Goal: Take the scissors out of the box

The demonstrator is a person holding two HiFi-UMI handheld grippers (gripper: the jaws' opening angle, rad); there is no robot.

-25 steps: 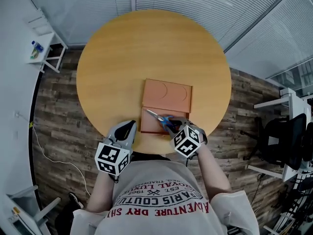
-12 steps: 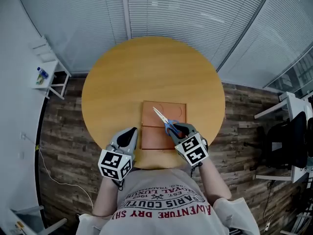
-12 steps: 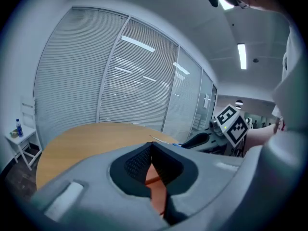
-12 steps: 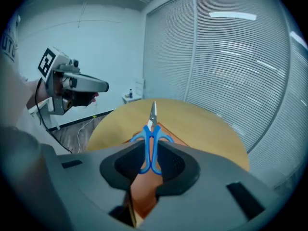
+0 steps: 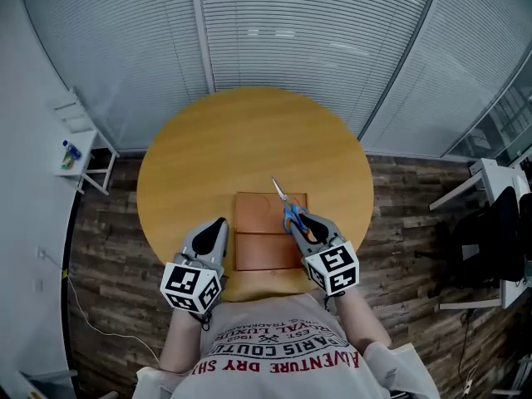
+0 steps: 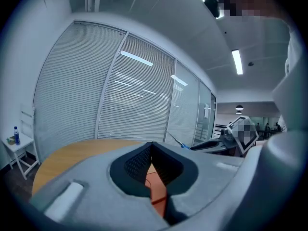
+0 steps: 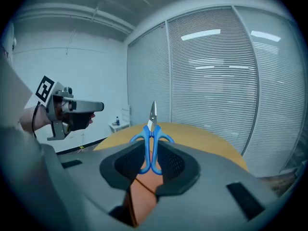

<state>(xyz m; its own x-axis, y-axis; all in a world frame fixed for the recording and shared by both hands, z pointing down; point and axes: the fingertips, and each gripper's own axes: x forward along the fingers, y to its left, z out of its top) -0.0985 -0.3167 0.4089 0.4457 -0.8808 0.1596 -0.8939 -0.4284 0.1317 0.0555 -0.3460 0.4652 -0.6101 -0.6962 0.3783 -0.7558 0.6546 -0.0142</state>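
Blue-handled scissors [image 7: 150, 137] are clamped by their handles between the jaws of the right gripper [image 5: 298, 221], blades pointing away from the person. From the head view they sit over the far right part of the flat orange box [image 5: 264, 246] on the round wooden table [image 5: 241, 140]. The left gripper [image 5: 218, 224] is by the box's left side, its jaw tips together and holding nothing.

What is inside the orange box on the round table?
Inside the box only bare orange floor shows. The scissors are held above it by the right gripper, which covers the box's right edge, so that strip cannot be checked.
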